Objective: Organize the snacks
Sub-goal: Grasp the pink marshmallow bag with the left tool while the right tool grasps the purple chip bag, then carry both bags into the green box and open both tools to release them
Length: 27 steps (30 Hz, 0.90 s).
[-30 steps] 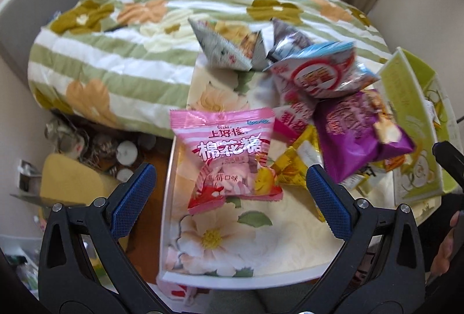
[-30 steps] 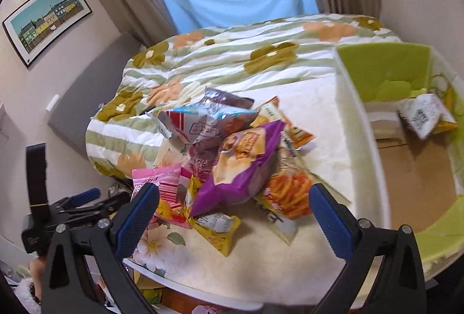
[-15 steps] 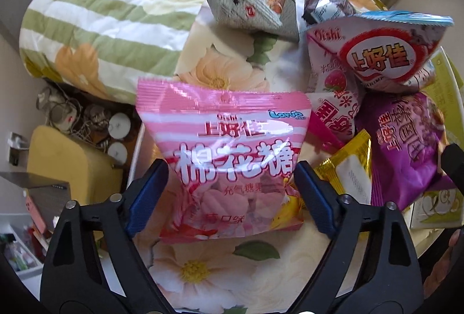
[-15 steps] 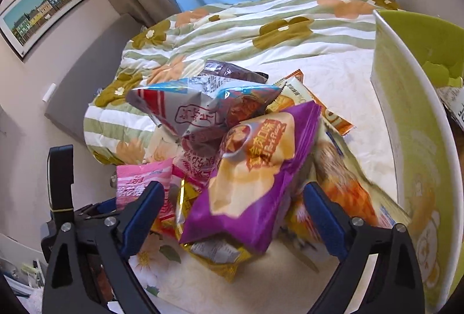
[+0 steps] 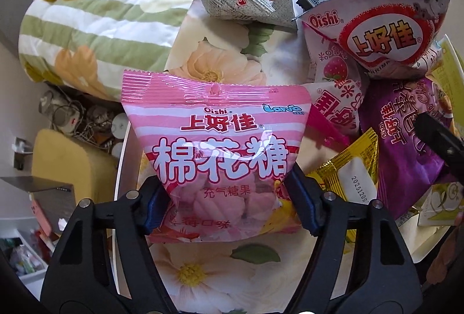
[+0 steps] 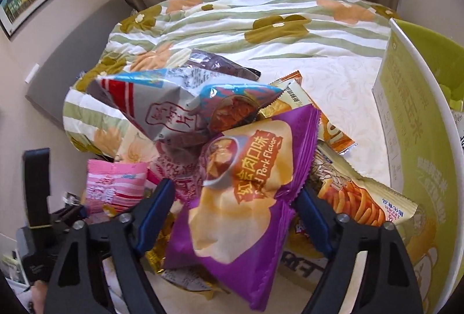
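Two grips closing at once on a heap of snack bags lying on a floral tray (image 5: 203, 270) beside a striped quilt (image 5: 95, 18)

Left gripper (image 5: 229, 205) closing on the pink bag (image 5: 214, 145), near left of the heap: blue pads pressed to both lower edges, film pinched inward there (top seam free, standing up)

Right gripper (image 6: 235, 222) closing on the purple bag (image 6: 243, 192), near middle of the heap, leaning over the orange bag (image 6: 356, 200) and under the red-and-white bag (image 6: 162, 111); right pad at its crimped edge, left pad close beside its other edge, contact there hard to tell

Both bags likely light, air-filled, glossy and slippery; contents soft in the pink one, brittle in the purple one. Best taken low across the body with gentle pressure, or by the flat crimped seam; hard squeezing risks a burst or crushed chips

Green box (image 6: 411, 157) at far right, probably where they go
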Tool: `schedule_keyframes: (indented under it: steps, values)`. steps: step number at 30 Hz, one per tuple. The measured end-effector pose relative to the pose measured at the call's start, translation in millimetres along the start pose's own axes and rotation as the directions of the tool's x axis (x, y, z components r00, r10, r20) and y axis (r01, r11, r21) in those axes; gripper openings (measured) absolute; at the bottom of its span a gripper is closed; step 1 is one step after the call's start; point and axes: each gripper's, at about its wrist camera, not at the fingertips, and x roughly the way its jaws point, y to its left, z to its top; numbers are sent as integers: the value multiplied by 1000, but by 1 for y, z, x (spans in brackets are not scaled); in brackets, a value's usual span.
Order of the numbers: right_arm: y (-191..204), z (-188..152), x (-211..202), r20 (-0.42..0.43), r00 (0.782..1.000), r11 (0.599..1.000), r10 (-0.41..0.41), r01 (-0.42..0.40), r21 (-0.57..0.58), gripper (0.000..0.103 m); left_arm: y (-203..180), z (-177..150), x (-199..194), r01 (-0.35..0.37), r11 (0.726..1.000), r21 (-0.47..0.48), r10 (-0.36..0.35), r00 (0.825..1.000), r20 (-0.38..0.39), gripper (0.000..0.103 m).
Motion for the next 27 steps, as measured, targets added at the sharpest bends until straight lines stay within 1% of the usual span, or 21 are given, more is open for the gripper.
schedule_keyframes:
  steps: [1,2,9,14,20,27]
  values:
    - [0,0,1,-2,1000,1000,-11,11,-6,67,0,0,-1,1,1000,0,-1,1000,1,69]
    - [-1,-1,2,-5,1000,1000,-20,20,-11,60,0,0,0,2,1000,1,-2,1000,1,69]
    - [-5,-2,-1,5,1000,1000,-8,8,17,54,6,2,-3,10,1000,2,-10,1000,11,65]
    - [-3,-4,-11,28,999,1000,-17,16,24,53,6,1,-14,18,1000,10,-19,999,33,65]
    - [-4,-9,-29,48,998,998,-31,29,49,53,5,-4,-37,28,999,20,-29,998,63,65]
    - [-4,-14,-63,106,993,996,-50,43,74,53,-3,-5,-82,47,997,59,-54,989,135,65]
